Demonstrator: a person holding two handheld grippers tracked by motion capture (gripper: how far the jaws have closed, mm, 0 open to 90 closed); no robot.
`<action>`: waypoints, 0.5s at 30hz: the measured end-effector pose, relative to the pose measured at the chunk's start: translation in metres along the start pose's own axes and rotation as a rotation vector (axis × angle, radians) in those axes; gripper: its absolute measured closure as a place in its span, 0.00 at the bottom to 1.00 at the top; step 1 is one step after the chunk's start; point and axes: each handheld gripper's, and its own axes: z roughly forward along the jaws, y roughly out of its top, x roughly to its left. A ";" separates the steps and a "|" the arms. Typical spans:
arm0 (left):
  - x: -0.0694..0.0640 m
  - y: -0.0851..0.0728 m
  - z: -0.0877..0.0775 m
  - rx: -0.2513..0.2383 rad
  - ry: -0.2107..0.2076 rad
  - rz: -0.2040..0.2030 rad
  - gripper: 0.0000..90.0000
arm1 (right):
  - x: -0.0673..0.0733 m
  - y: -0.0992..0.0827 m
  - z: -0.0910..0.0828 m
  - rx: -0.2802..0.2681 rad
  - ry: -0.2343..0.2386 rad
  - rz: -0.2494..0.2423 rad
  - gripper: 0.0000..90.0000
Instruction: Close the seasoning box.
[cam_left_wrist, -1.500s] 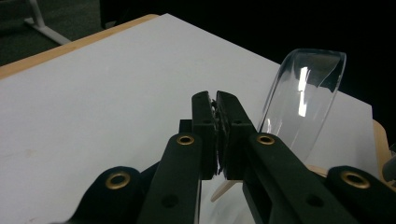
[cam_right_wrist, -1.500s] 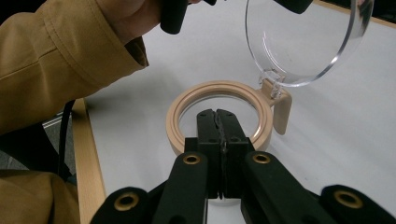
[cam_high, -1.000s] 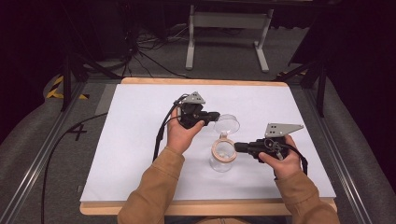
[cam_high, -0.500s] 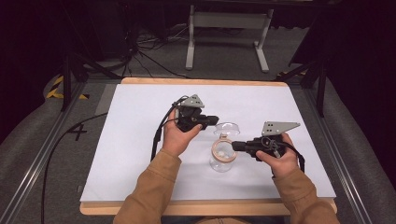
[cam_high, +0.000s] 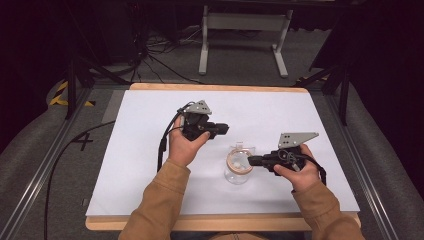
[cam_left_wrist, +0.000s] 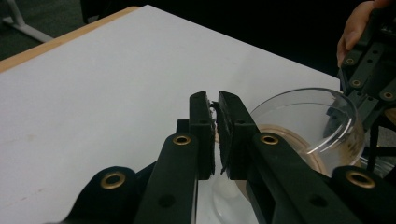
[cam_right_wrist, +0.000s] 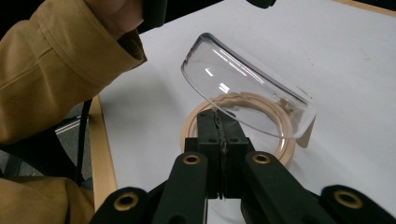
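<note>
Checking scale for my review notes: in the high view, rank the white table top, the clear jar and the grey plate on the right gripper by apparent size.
1. White table top, by far the largest.
2. Clear jar and grey plate look about alike, so I would not rank them.

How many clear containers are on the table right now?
1: a clear jar near the table's front centre, between the grippers, its hinged clear lid tipped open. None seems hidden.

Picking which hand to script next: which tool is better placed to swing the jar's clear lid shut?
Probably left: the left tool is closed beside the raised clear lid, while the right tool pinches the jar rim.
</note>
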 end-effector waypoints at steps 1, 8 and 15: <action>0.000 0.000 -0.001 0.004 0.004 -0.001 0.93 | 0.000 0.000 0.000 0.011 0.004 0.000 1.00; -0.001 -0.003 -0.006 0.023 -0.004 0.004 0.91 | 0.001 -0.002 0.001 0.053 0.022 0.021 1.00; -0.001 -0.004 -0.005 0.036 -0.006 0.011 0.91 | 0.002 -0.004 0.002 0.092 0.031 0.030 1.00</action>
